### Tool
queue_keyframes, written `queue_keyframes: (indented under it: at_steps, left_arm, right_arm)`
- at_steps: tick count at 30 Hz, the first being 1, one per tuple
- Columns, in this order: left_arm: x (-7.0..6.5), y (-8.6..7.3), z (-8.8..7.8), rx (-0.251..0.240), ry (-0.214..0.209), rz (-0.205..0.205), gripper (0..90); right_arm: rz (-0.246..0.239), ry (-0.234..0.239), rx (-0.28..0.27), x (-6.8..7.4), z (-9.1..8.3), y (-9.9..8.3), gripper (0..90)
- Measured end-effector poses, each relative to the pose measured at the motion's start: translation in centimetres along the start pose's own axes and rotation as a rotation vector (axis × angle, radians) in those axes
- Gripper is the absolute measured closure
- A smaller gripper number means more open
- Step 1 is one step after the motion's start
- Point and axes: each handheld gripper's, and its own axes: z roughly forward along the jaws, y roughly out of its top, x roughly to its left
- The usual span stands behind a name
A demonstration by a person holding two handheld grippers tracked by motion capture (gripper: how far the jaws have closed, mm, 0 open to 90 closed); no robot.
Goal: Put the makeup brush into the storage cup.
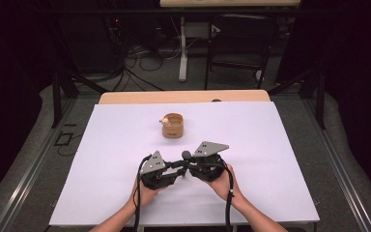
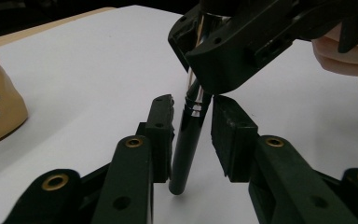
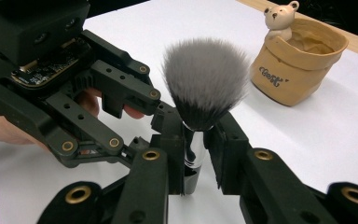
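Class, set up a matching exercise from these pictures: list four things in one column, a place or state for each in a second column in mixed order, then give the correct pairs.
Things
1. makeup brush
2. cup
3. bear figure
4. paper sheet

Places or states
A. white, spread over the table top
B. sits on the rim of the tan holder
C. upright, bristles up, clamped at its silver collar by the right gripper
D. tan, stands alone farther back on the sheet

Pairs: 1-C, 2-D, 3-B, 4-A
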Motion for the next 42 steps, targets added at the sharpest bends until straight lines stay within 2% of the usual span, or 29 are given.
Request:
queue_keyframes:
  at_steps: [4,13,16,21,24,25,26,28,29,37,42]
  left_arm:
    - [0.0,0.0,0.0,0.003,-0.005,0.014,75.6]
    - [-0.2,-0.1,0.0,-0.006,-0.022,0.020,78.6]
    - [-0.1,-0.1,-0.1,-0.005,-0.015,0.019,78.7]
    - [0.1,-0.2,-0.3,-0.002,-0.011,0.018,78.7]
    - [0.3,-0.2,-0.5,-0.004,-0.003,0.016,78.7]
    - [0.3,-0.2,-0.6,-0.002,0.012,0.018,78.7]
    - [0.4,-0.2,-0.6,-0.005,0.004,0.016,78.7]
    - [0.4,-0.2,-0.6,-0.005,0.017,0.011,78.7]
    - [0.5,-0.2,-0.7,-0.006,0.005,0.011,78.7]
    - [0.5,-0.2,-0.9,-0.007,0.020,0.012,78.7]
    - [0.8,-0.1,-1.0,-0.009,0.023,0.013,78.7]
  right_arm:
    - [-0.001,0.007,0.005,-0.1,0.0,0.0,76.9]
    - [-0.002,0.021,-0.013,-0.2,-0.1,-0.1,74.7]
    - [-0.007,0.021,-0.015,-0.5,-0.3,-0.1,65.6]
    - [0.011,0.007,-0.021,-1.0,-0.7,-0.2,40.2]
    - [0.015,0.007,-0.029,-1.5,-1.2,-0.5,32.6]
    - [0.019,0.008,-0.033,-1.6,-1.4,-0.7,28.7]
    - [0.018,0.003,-0.029,-1.7,-1.6,-0.7,24.6]
    - [0.018,0.000,-0.030,-1.9,-2.0,-1.0,20.2]
    - [0.020,-0.002,-0.032,-2.0,-2.1,-1.1,18.5]
    - [0.021,-0.038,-0.059,-2.8,-3.7,-2.0,9.4]
    - [-0.002,-0.043,-0.081,-3.0,-4.3,-2.9,3.5]
